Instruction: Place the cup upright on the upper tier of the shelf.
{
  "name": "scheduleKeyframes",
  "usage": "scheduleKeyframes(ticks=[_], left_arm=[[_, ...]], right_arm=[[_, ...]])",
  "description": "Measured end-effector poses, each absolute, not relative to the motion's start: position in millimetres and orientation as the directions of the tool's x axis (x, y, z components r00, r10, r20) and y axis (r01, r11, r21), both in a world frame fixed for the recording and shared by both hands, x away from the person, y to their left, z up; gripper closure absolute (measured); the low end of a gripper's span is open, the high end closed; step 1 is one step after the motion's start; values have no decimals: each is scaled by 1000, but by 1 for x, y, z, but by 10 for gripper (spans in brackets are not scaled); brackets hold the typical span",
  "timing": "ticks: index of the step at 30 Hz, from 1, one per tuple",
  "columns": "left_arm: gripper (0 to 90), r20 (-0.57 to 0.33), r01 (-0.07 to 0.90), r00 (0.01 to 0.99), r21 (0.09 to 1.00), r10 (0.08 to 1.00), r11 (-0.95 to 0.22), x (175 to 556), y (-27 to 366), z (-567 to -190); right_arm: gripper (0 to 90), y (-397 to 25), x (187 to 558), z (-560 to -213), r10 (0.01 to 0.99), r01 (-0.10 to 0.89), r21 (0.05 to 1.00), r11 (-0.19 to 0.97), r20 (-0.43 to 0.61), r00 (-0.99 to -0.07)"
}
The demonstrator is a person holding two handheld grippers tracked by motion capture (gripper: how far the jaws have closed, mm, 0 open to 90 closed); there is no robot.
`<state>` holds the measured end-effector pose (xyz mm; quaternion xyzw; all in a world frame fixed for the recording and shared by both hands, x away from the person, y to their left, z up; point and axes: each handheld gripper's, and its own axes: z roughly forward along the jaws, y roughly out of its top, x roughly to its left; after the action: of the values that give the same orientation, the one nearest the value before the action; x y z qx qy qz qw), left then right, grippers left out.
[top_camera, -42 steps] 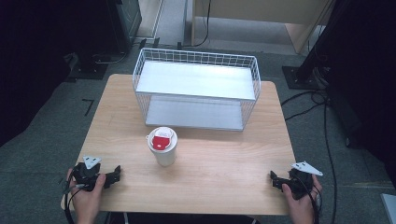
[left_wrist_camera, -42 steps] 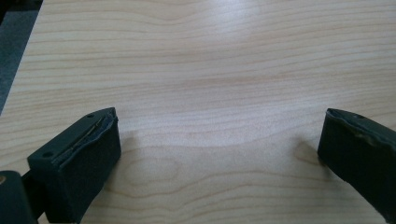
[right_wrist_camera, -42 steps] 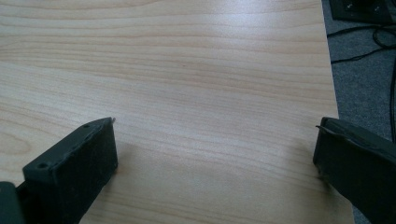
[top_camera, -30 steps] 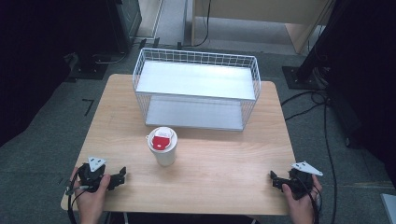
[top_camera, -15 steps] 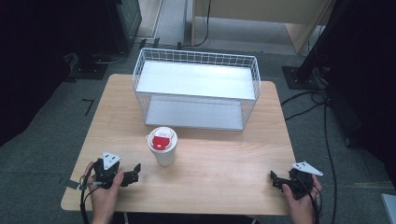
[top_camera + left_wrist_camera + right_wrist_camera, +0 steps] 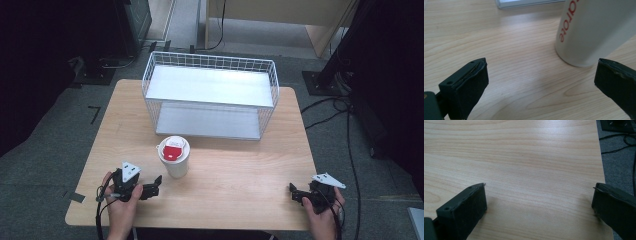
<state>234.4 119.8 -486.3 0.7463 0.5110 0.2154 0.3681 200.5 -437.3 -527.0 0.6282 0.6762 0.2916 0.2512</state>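
A white cup [image 6: 174,156] with a red-and-white lid stands upright on the wooden tabletop [image 6: 240,170], and everything else is placed from it. Just behind the cup, toward the far edge, sits a white wire basket [image 6: 210,95] with a flat white shelf on top and another at its base; cup and basket are near each other but apart.

The left hand-held gripper [image 6: 150,187] lies low over the tabletop just to the front-left of the cup, held in the person's left hand [image 6: 119,200], its tips pointing toward the cup's base. In the left gripper view its jaws stand wide apart with nothing between them but bare wood; the cup's white wall with red lettering [image 6: 596,30] rises just beyond the right-hand jaw, not touching it. A corner of the basket's base [image 6: 529,3] shows at the top of that view.

The right hand-held gripper [image 6: 296,194] rests well to the cup's right, near the front edge, held in the right hand [image 6: 322,212]. In the right gripper view its jaws are also spread wide over bare tabletop [image 6: 529,170], empty, with grey floor and cables [image 6: 621,142] past the edge.
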Motion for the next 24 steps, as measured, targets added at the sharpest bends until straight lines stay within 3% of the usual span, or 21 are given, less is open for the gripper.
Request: scheduleKeyframes(ticks=[24], left_arm=[[0, -84, 532, 481, 819, 873, -214, 234, 79, -480]], right_arm=[[0, -437, 201, -527, 996, 703, 710, 41, 27, -85]])
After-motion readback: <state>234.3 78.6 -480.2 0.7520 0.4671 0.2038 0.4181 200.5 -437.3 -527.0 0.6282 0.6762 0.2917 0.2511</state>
